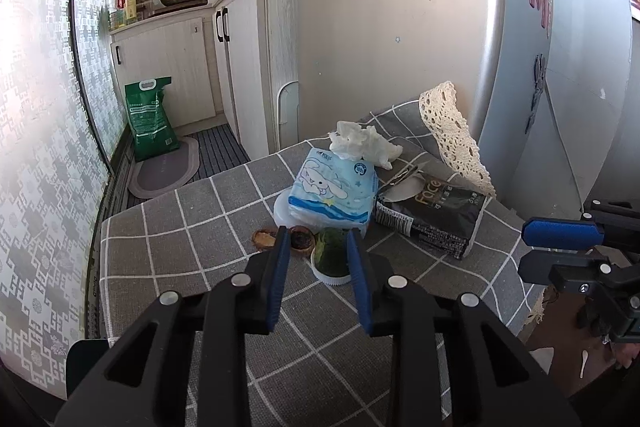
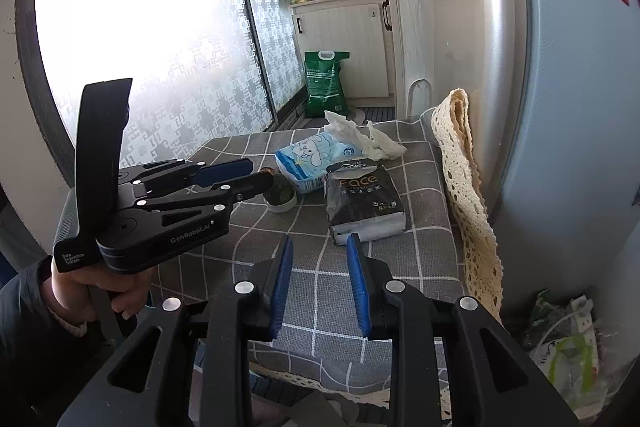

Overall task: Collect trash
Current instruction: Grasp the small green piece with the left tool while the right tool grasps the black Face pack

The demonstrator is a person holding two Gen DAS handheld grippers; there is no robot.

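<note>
On the grey checked tablecloth (image 1: pixel 168 259) lie a white lid holding green scraps (image 1: pixel 331 259), two brown shell pieces (image 1: pixel 264 239) (image 1: pixel 302 237), a crumpled white tissue (image 1: pixel 364 145), a blue tissue pack (image 1: pixel 334 193) and a black "Face" tissue pack (image 1: pixel 432 215). My left gripper (image 1: pixel 318 239) is open, its fingers on either side of the lid with green scraps, just above it. My right gripper (image 2: pixel 319 247) is open and empty over the near table edge, in front of the black pack (image 2: pixel 362 199). The left gripper also shows in the right wrist view (image 2: pixel 244 173).
A silver fridge (image 1: pixel 400 47) stands behind the table, with a lace cloth (image 1: pixel 452 131) draped at its foot. White cabinets (image 1: pixel 240 67) and a green sack (image 1: pixel 150 119) stand at the back left. Bags of clutter (image 2: pixel 568 343) lie on the floor right of the table.
</note>
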